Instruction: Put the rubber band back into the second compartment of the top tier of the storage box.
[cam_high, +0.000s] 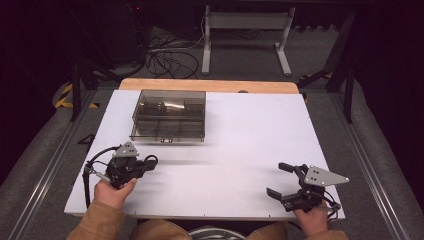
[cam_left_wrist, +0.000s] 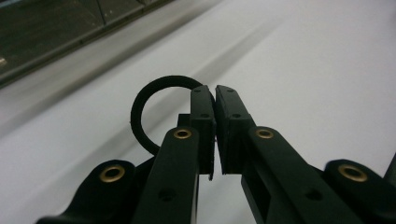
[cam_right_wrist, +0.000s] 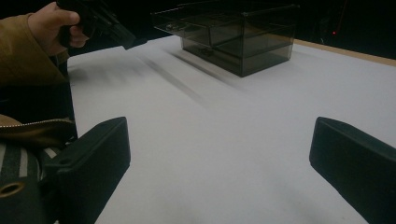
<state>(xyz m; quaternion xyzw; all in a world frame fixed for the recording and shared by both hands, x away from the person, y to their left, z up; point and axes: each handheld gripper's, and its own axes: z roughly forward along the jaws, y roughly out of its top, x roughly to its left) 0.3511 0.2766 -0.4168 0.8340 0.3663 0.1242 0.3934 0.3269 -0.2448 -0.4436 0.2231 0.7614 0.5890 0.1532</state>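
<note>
A black ring (cam_left_wrist: 156, 109) is pinched between the jaws of the left gripper (cam_left_wrist: 215, 93). The jaws are closed tight on one side of the ring, and the rest of it sticks out to the side like a loop. In the high view the ring (cam_high: 151, 160) shows at the tip of the left gripper (cam_high: 145, 164), just above the white table (cam_high: 240, 135), near the table's front left corner.

The left hand (cam_high: 114, 192) holds that gripper low, close to the front edge.

A dark see-through box (cam_high: 169, 116) stands farther back on the table, well apart from the ring. It has small parts inside, split by walls. What lies in them is too dim to tell.

The right gripper (cam_high: 280, 180) is at the front right of the table, held by the right hand (cam_high: 311, 220). Its jaws stand wide open with nothing between them. In the right gripper view the bare table shows between the two pads (cam_right_wrist: 88, 163).
</note>
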